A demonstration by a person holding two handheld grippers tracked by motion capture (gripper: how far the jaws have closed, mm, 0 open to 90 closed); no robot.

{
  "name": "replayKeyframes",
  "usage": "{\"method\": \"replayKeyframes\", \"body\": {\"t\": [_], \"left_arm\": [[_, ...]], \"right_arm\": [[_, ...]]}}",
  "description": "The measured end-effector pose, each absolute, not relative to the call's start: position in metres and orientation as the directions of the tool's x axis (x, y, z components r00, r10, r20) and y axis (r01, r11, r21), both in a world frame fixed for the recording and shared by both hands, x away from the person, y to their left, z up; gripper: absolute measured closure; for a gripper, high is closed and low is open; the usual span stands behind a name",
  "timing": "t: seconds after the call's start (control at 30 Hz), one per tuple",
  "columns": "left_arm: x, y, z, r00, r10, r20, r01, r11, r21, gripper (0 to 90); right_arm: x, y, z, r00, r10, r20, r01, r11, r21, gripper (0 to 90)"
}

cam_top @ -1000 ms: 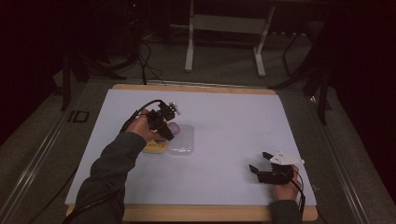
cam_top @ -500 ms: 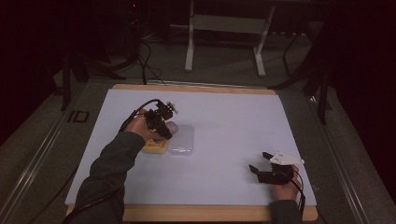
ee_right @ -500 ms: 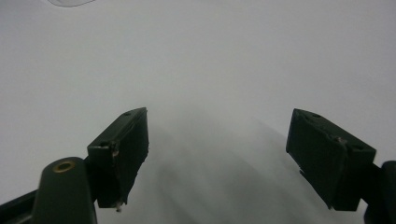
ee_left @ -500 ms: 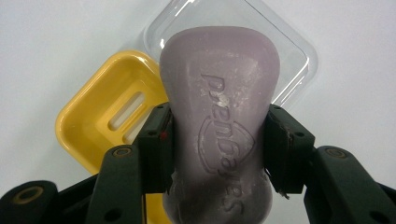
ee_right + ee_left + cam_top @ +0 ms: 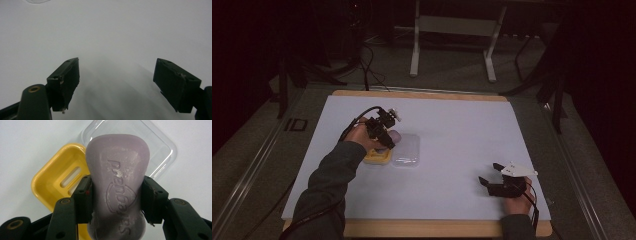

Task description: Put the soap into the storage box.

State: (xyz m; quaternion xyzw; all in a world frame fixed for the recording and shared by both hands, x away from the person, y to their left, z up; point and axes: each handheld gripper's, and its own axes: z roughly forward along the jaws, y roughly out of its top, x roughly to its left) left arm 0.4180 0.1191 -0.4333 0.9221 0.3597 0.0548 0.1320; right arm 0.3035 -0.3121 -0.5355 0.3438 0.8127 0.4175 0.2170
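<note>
lilac soap bar (image 5: 117, 187) is pinched across its narrow waist by the left gripper (image 5: 117, 197), both pads pressed flat to its sides, so that one is clamped on the soap. the bar's long axis runs straight out along the jaws, away from the hand, and it hangs above the table (image 5: 462, 125) rather than lying on anything. right under it and a touch to the camera's left sits the yellow soap dish (image 5: 58, 182), slotted floor up and bare; the clear lid (image 5: 160, 152) lies upturned just beside the dish, touching or nearly so. so the drop looks short: down and slightly toward the dish, with the bar's length to be lined up with the dish's longer side. the left hand (image 5: 359, 140) is plainly the nearer one. the right gripper (image 5: 116, 82) rests well apart near the front right of the table, jaws spread wide with nothing between them. count: one soap, one dish, one lid, two grippers.
</note>
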Motion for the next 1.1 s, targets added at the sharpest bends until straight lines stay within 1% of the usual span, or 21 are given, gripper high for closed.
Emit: {"method": "replayKeyframes", "body": {"t": [1.1], "left_arm": [[0.425, 0.136, -0.442, 0.694, 0.719, -0.019, 0.695, -0.664, 0.276, 49.9]], "right_arm": [[0.304, -0.312, -0.536, -0.670, 0.740, -0.065, 0.379, 0.416, 0.827, 20.8]]}}
